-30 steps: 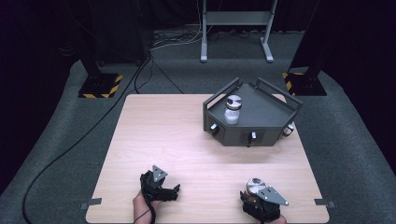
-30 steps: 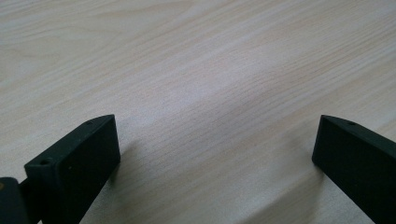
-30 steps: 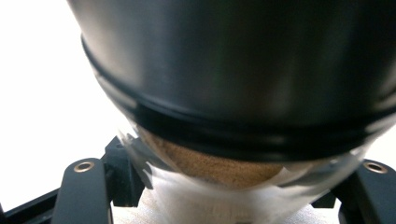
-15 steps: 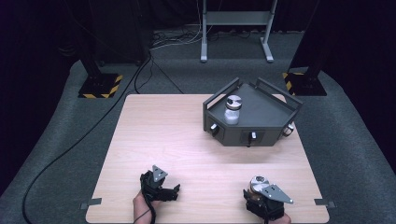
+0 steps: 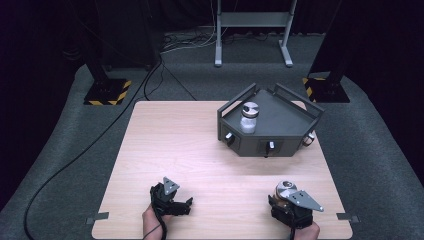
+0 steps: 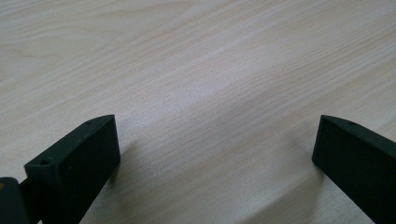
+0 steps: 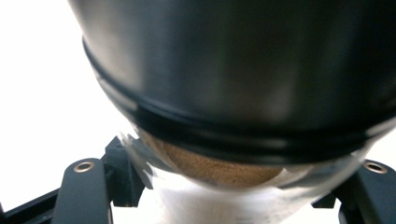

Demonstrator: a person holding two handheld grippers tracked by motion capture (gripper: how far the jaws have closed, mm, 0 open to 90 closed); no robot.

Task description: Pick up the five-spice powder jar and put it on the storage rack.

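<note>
1. Now the right gripper [image 5: 286, 196], at the lower right of the high view, pinches a glass jar [image 5: 285, 190] with a silver lid and brown powder inside; its own view shows the jaws pressed on the glass just under the lid [image 7: 243, 65].
2. Compared with a second ago, that gripper and its jar sit slightly higher and a touch further left in the frame, so the jar has probably just come off the table [image 5: 200, 150] and is being carried.
3. The left gripper [image 5: 183, 206], at the lower left, has stayed where it was, jaws spread wide over bare wood with nothing between them.
4. A second jar [image 5: 248, 118], holding something white, stands upright in the left part of the dark angular tray [image 5: 290, 112] at the upper right of the table.
5. Judging by that, the work is likely placing jars in the tray, and the lift marks the start of the carry toward it, with the tray well apart from the held jar.
6. The grip looks firm, low on the jar's neck.
</note>
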